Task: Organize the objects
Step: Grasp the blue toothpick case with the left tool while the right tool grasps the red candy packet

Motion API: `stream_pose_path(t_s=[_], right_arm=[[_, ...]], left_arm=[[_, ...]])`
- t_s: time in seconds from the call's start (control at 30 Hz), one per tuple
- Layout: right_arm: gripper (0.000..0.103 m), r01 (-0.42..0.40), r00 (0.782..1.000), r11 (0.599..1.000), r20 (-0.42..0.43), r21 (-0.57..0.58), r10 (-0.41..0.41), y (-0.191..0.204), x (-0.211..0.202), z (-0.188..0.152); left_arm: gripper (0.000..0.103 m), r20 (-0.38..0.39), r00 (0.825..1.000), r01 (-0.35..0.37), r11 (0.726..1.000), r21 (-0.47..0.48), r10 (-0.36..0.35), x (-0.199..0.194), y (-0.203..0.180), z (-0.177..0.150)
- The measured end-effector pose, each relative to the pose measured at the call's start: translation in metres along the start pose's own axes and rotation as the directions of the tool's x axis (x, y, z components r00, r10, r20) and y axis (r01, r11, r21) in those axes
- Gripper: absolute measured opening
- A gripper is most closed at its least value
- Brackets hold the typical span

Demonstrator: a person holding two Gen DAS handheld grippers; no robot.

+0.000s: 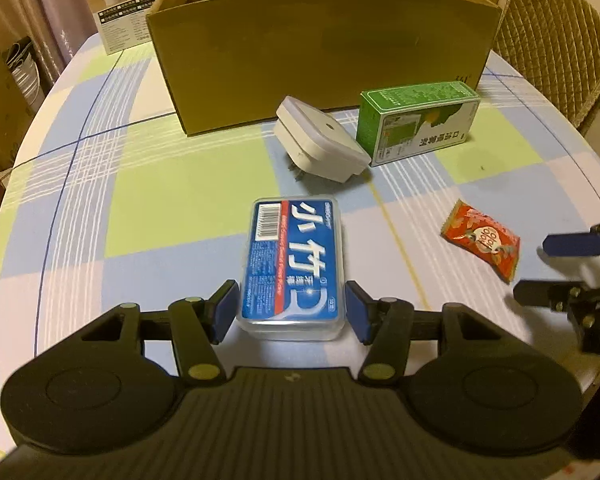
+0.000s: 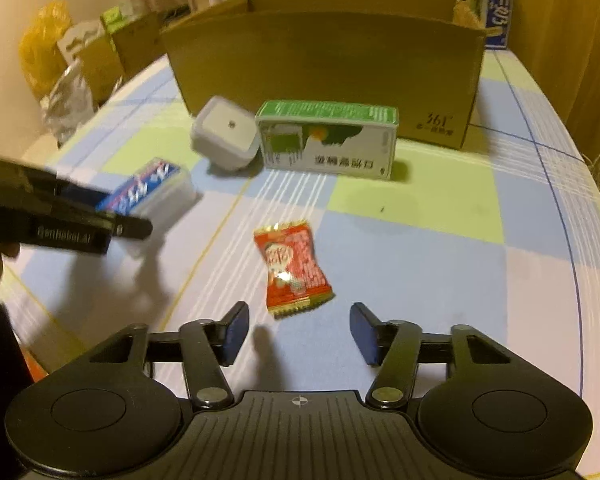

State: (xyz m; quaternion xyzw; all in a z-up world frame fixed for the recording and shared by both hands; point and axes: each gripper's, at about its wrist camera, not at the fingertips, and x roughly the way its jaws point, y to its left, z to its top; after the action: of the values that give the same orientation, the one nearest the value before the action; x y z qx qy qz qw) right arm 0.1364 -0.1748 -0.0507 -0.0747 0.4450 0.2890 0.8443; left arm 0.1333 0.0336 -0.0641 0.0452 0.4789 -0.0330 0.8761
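A blue dental-floss box (image 1: 292,264) in a clear case lies flat on the checked tablecloth. My left gripper (image 1: 291,312) is open and straddles its near end, with the blue pads close beside both long sides. In the right wrist view the same floss box (image 2: 152,192) shows behind the left gripper (image 2: 116,212). A red candy packet (image 2: 294,268) lies just ahead of my open right gripper (image 2: 298,328), which holds nothing. From the left wrist view the candy packet (image 1: 482,244) sits beside the right gripper (image 1: 556,268). Behind these stands an open cardboard box (image 1: 320,52).
A white plug-in adapter (image 1: 320,140) and a green carton (image 1: 416,120) lie in front of the cardboard box (image 2: 324,68). A padded chair (image 1: 556,40) stands at the table's far right. Printed boxes and bags crowd the table's far and left sides.
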Motion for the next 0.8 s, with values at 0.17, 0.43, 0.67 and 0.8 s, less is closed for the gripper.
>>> stream_pose_path(t_s=[0.17, 0.43, 0.67, 0.8], right_arm=[[0.054, -0.024, 0.999, 0.999, 0.036, -0.047, 0.026, 0.006, 0.011, 0.013], [0.053, -0.011, 1.000, 0.989, -0.005, -0.145, 0.010, 0.010, 0.041, 0.019], [0.029, -0.001, 1.000, 0.993, -0.009, -0.122, 0.000, 0.006, 0.037, 0.019], [0.026, 0.004, 1.000, 0.994, -0.016, -0.108, -0.006, 0.008, 0.035, 0.019]], left_arm=[[0.059, 0.036, 0.999, -0.008, 1.000, -0.013, 0.008, -0.004, 0.004, 0.003], [0.068, 0.049, 0.999, 0.007, 1.000, 0.021, -0.008, 0.004, 0.005, 0.005], [0.062, 0.027, 0.999, 0.029, 0.999, 0.033, -0.030, 0.018, 0.005, 0.013], [0.052, 0.015, 1.000, 0.027, 0.999, 0.042, -0.028, 0.021, 0.001, 0.015]])
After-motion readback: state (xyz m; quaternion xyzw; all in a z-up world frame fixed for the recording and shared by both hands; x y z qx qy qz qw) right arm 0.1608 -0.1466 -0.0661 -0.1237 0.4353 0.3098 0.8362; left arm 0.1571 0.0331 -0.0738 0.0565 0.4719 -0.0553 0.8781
